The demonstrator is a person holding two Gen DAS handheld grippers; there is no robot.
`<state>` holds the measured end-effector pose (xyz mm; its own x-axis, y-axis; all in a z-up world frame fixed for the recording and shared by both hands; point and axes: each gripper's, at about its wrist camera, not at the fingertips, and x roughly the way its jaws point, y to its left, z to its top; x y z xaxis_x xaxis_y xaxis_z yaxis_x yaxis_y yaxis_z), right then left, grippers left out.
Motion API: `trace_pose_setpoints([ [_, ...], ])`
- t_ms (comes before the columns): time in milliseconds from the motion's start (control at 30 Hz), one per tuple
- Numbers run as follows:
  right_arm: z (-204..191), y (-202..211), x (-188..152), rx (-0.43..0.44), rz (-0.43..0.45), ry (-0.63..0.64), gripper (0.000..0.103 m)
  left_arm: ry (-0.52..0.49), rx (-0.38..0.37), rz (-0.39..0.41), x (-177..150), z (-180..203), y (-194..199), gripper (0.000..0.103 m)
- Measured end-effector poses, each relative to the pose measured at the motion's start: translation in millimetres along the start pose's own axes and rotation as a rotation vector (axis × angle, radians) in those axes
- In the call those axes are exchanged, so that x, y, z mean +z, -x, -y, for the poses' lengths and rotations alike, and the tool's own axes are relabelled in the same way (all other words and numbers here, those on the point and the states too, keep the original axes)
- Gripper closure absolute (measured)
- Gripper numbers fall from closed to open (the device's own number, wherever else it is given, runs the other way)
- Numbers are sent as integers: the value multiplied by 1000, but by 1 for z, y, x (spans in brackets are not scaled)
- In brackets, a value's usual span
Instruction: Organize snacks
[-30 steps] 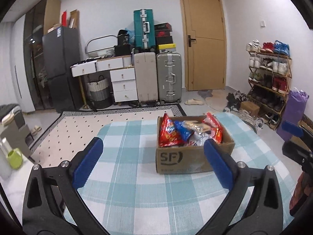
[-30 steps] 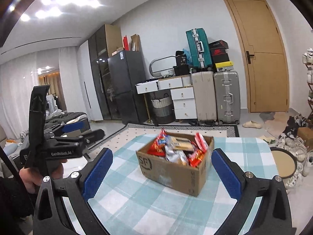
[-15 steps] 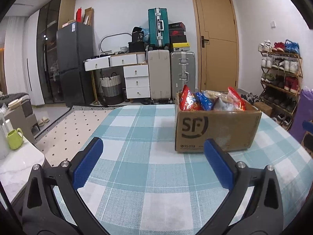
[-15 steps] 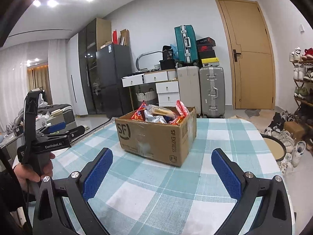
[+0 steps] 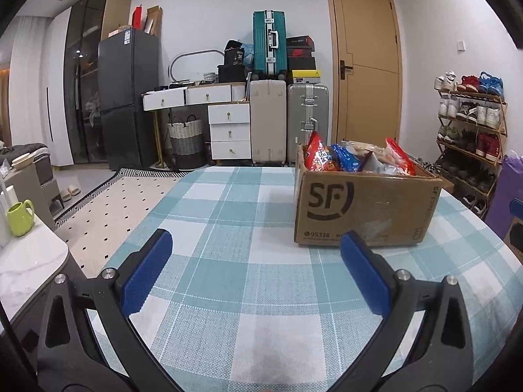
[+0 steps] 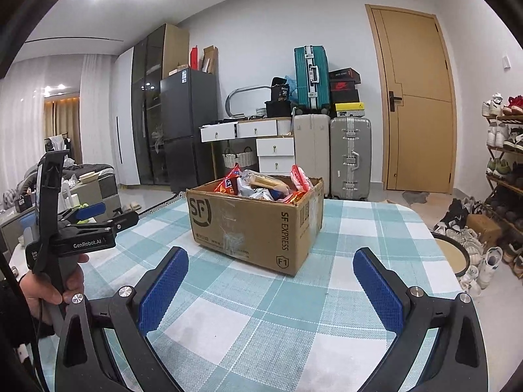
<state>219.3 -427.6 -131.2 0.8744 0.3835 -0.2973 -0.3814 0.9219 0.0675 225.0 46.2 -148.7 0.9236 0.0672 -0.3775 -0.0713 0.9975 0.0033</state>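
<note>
Left wrist view: left tongs [image 5: 255, 261] spread wide, nothing between the blue pads [image 5: 145, 274], low over the near part of the table [image 5: 228, 294], which wears a teal-and-white check cloth. Beyond the right pad, on the right half of the table, sits the box [image 5: 362, 209], cardboard, marked "SF", top open. Snacks [image 5: 346, 160] stand in it, packets poking above the rim: a red bag at left, a blue one beside it, a red one at right. Tongs are short of the box, not touching. Far left, a green mug [image 5: 19, 217] on a white counter. Far wall: fridge [image 5: 126, 98], white drawers [image 5: 228, 130], suitcases [image 5: 289, 121], door [image 5: 366, 65]. Shoe rack [image 5: 470, 137] at far right.

Right wrist view: right tongs [image 6: 269, 281] also spread wide and empty, over the near table edge. The box lies straight ahead, one corner turned toward the camera, "SF EXPRESS" on its right face. At near left, a hand [image 6: 49, 287] grips the handle of the left tongs, which point toward the far right, left of the box and apart from it.
</note>
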Motion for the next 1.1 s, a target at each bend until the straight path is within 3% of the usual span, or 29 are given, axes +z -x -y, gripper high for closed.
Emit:
trace_pose_setpoints([
  [1100,3,2,0,-1,1,-5,0,3,13,0,0,2,1,0],
])
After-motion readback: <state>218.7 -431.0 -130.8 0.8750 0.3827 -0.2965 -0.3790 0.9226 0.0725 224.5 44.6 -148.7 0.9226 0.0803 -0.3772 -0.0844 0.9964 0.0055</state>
